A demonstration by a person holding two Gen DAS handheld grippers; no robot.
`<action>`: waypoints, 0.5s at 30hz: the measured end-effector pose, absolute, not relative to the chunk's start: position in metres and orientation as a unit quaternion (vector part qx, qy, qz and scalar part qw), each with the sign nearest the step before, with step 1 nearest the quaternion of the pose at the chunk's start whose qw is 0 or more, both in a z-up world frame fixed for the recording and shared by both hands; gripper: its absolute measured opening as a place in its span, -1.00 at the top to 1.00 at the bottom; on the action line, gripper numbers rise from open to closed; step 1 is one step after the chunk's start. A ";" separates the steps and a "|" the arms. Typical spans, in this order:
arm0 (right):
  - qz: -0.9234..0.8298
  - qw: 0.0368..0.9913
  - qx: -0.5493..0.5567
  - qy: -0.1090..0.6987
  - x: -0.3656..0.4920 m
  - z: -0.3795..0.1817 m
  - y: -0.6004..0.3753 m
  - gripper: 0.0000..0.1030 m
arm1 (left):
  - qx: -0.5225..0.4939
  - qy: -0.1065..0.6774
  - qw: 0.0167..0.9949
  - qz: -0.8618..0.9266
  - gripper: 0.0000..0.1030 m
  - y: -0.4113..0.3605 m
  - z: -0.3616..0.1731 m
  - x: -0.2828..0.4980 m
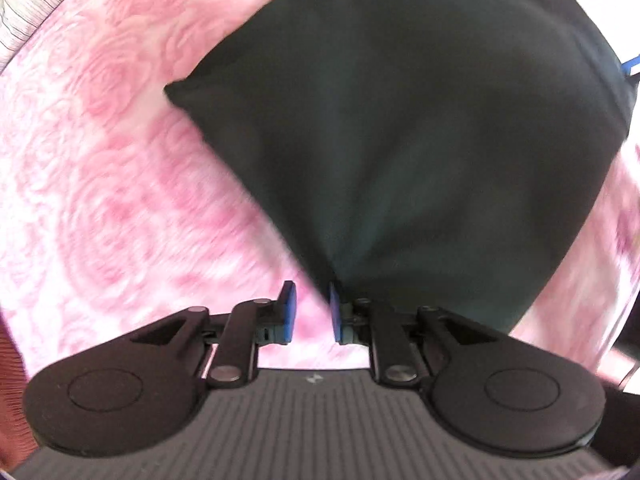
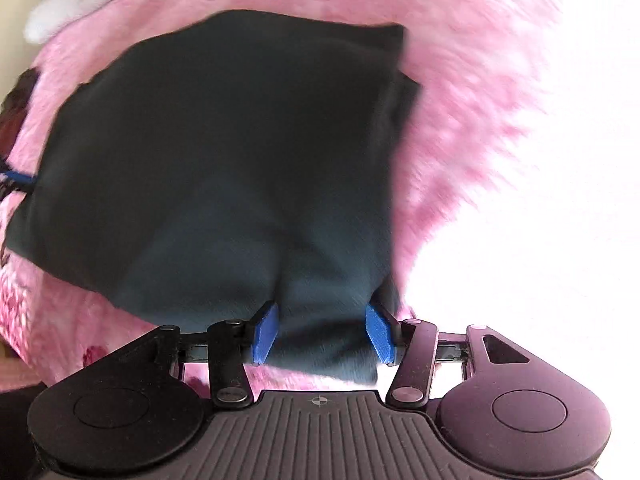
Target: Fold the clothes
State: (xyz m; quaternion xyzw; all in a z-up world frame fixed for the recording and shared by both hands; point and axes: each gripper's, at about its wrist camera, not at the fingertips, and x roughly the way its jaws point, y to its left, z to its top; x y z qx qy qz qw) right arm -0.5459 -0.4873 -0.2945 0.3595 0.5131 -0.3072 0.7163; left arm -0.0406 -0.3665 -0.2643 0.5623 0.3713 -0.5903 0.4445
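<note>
A dark green folded garment (image 1: 400, 120) lies on a pink rose-patterned blanket (image 1: 100, 160). My left gripper (image 1: 312, 312) is open, its blue pads (image 1: 289, 312) apart; the garment's near corner touches the right pad and no cloth sits between the pads. In the right wrist view the same garment (image 2: 224, 152) fills the middle. My right gripper (image 2: 322, 332) is open, its blue pads (image 2: 266, 334) wide apart with the garment's near edge lying between them, not pinched. Both views are blurred by motion.
The pink blanket (image 2: 460, 100) covers the surface around the garment. A striped white fabric (image 1: 28, 4) shows at the far left edge. A white cloth (image 2: 72, 0) lies beyond the blanket. The other gripper's blue tip (image 1: 630, 65) shows at the garment's far side.
</note>
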 end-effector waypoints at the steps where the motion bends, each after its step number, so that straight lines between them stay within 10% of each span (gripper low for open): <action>1: -0.315 0.717 0.354 0.512 -0.542 -0.289 -0.482 -0.02 | 0.566 0.364 0.445 -0.591 0.69 -0.363 -0.261 -0.037; 10: -0.302 0.756 0.362 0.455 -0.443 -0.260 -0.398 -0.02 | 0.550 0.253 0.387 -0.696 0.69 -0.345 -0.225 -0.038; 15: -0.418 0.676 0.500 0.344 -0.444 -0.283 -0.362 -0.02 | 0.534 0.126 0.307 -0.778 0.15 -0.307 -0.222 -0.080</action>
